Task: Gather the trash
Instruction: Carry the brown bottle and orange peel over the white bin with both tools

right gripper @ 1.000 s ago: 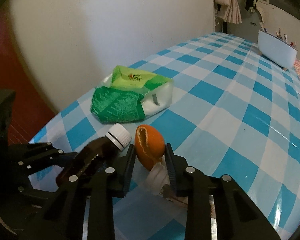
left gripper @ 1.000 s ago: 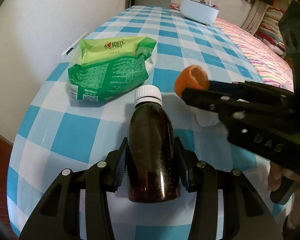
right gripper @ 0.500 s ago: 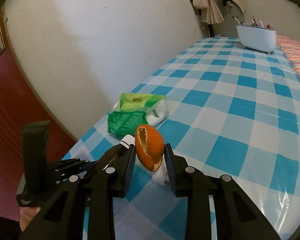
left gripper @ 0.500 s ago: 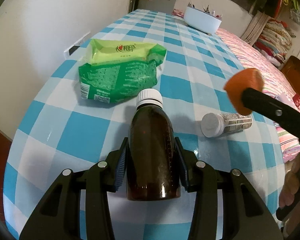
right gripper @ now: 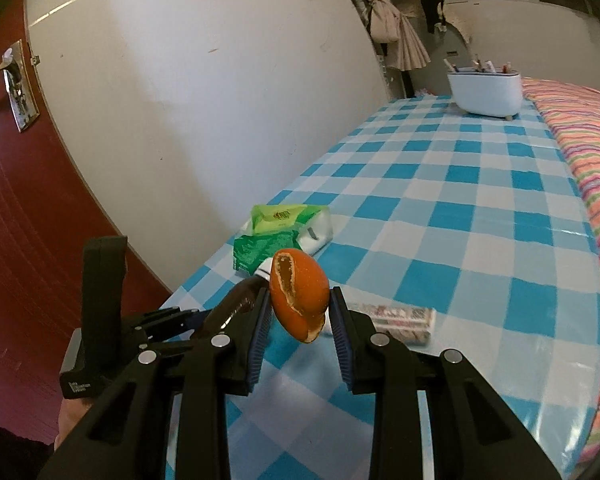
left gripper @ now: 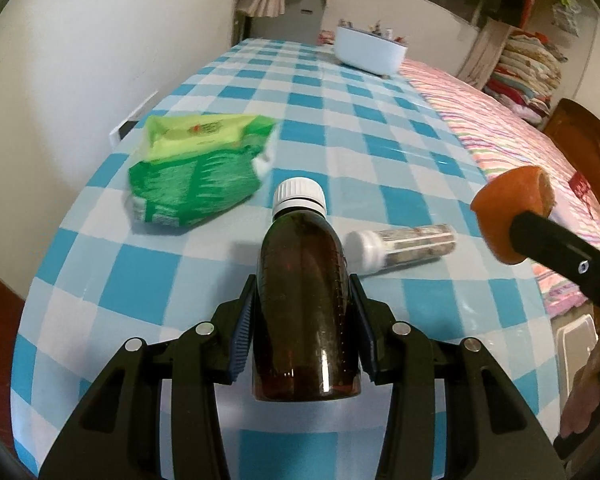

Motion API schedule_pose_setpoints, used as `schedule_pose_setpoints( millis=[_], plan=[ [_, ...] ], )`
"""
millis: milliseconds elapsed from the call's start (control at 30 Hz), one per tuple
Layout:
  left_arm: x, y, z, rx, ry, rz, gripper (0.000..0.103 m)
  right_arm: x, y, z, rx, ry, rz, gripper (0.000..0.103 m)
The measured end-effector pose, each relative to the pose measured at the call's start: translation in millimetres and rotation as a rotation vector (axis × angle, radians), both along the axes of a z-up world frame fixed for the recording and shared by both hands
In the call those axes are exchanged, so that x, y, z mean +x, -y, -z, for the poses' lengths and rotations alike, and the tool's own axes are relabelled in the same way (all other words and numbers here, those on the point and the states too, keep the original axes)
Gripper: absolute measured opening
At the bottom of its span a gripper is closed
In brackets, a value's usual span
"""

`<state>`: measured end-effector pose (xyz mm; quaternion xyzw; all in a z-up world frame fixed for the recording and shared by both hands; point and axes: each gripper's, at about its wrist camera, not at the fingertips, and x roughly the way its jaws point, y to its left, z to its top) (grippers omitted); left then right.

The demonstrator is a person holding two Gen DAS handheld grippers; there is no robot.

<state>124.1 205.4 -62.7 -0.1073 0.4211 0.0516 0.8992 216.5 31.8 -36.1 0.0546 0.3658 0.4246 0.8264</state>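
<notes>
- both your grippers have lifted off the surface (left gripper: 340,132).
- left gripper (left gripper: 305,322) fingers clamp the brown bottle (left gripper: 304,312).
- right gripper (right gripper: 300,320) fingers pinch the orange peel (right gripper: 298,292), up above the surface.

Both wrist views over checked table (left gripper: 380,128)

The left gripper (left gripper: 303,322) points forward and down over the near end of the worktop (left gripper: 380,128), its blue-padded jaws clamped on the flanks of a brown bottle (left gripper: 304,312) whose white cap faces away. The right gripper (right gripper: 300,312) is held above the worktop's near edge, its jaws pinched on a piece of orange peel (right gripper: 298,294). In the right wrist view the left gripper sits at lower left with a hand (right gripper: 70,420) beneath it.
</notes>
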Motion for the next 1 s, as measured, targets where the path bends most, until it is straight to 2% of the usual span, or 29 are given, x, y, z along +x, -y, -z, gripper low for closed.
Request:
schedule_pose_setpoints(
  millis=[1000],
  plan=[
    [9.4, 112.6, -15.0, 0.045, 0.041, 0.213, 0.043, -42.7, 138.9, -11.1, -0.047, 0.064, 0.245, 0.029]
  ],
)
